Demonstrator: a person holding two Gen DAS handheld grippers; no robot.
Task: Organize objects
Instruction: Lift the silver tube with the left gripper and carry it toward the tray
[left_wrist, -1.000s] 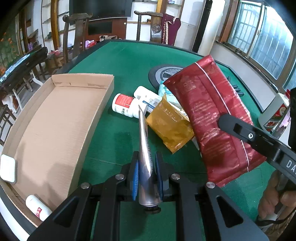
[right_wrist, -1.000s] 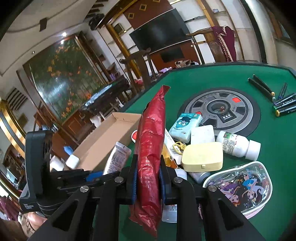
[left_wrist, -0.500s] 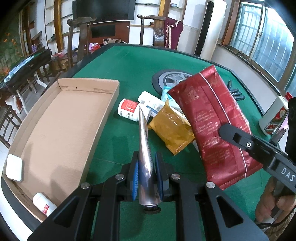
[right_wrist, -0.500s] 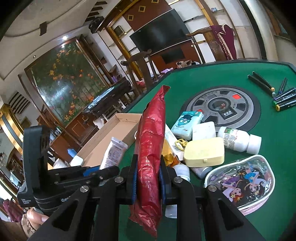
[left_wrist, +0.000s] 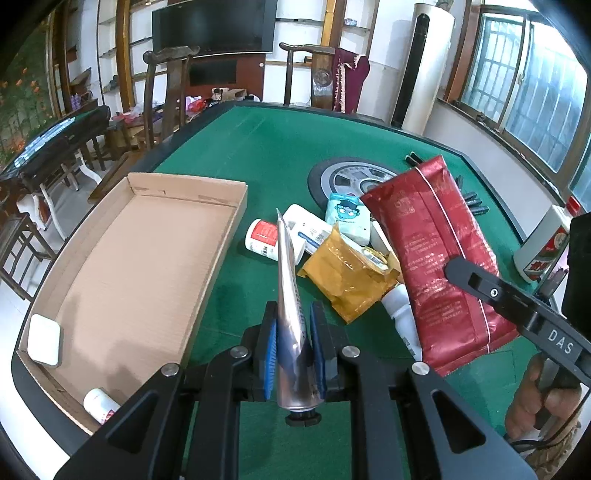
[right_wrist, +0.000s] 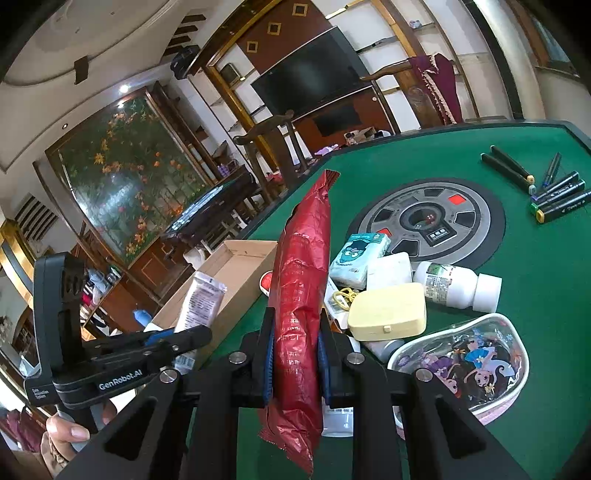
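We hold a silver tube clamped in our left gripper above the green felt table; our right gripper is closed on a red bag, lifted over the clutter; a cardboard box lies open at the table's left edge, a white case and a small bottle inside; beyond stand wooden chairs, a dark television, and barred windows; markers lie near the round grey centre disc.
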